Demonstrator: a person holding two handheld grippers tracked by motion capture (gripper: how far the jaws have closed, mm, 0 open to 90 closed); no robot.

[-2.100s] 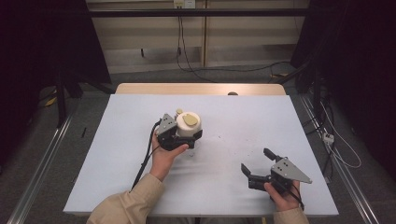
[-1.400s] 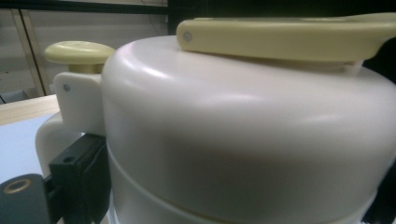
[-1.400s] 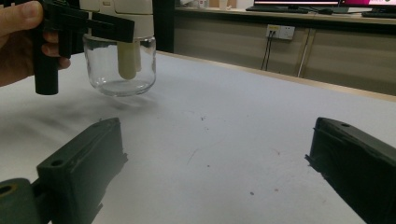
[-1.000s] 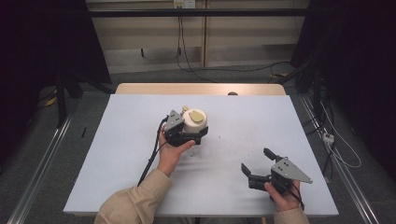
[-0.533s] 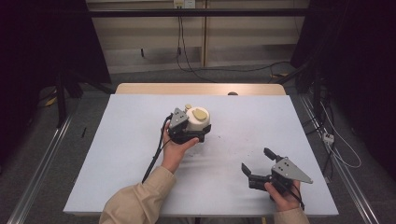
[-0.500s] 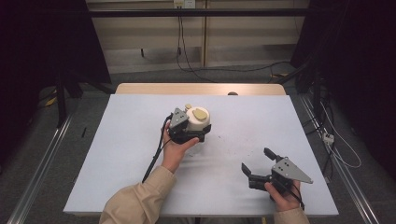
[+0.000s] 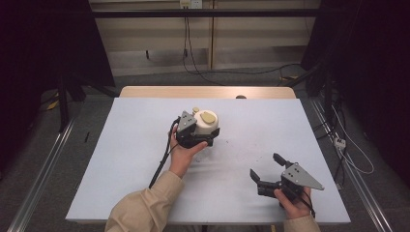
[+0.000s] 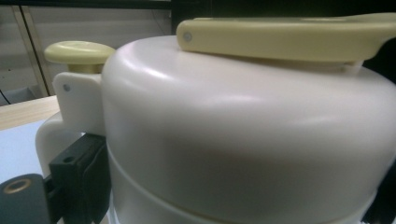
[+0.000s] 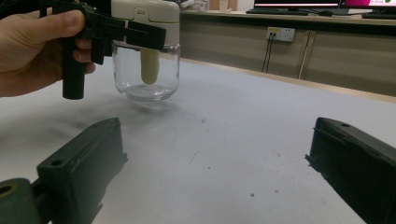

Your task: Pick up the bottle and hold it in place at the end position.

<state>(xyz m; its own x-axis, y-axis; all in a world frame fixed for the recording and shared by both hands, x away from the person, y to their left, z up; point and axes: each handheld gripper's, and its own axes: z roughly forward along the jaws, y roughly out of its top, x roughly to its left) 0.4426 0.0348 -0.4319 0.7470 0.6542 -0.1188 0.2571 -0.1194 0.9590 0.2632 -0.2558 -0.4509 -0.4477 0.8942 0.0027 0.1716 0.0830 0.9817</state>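
Observation:
A glass jar (image 7: 205,123) with a white cap and a cream flip lid hangs a little above the white table (image 7: 130,145), near its middle. My left gripper (image 7: 199,135) is shut on the white cap. Seen up close, the jar (image 8: 243,126) sits between the jaws of my left gripper (image 8: 233,196), with a cream knob (image 8: 79,51) at its left. My right gripper (image 7: 265,166) is open and holds nothing, near the table's front right. From there, the jar (image 9: 145,74) shows a clear base with a cream tube inside, held off the surface by the left gripper (image 9: 140,32).
A wooden strip (image 7: 208,92) runs along the table's far edge. Metal rails (image 7: 43,169) flank both sides, and cables (image 7: 348,154) lie on the floor at the right. Small specks (image 9: 252,193) dot the surface.
My left gripper has carried the jar to the right and farther from the person. The right gripper has stayed in place, open.

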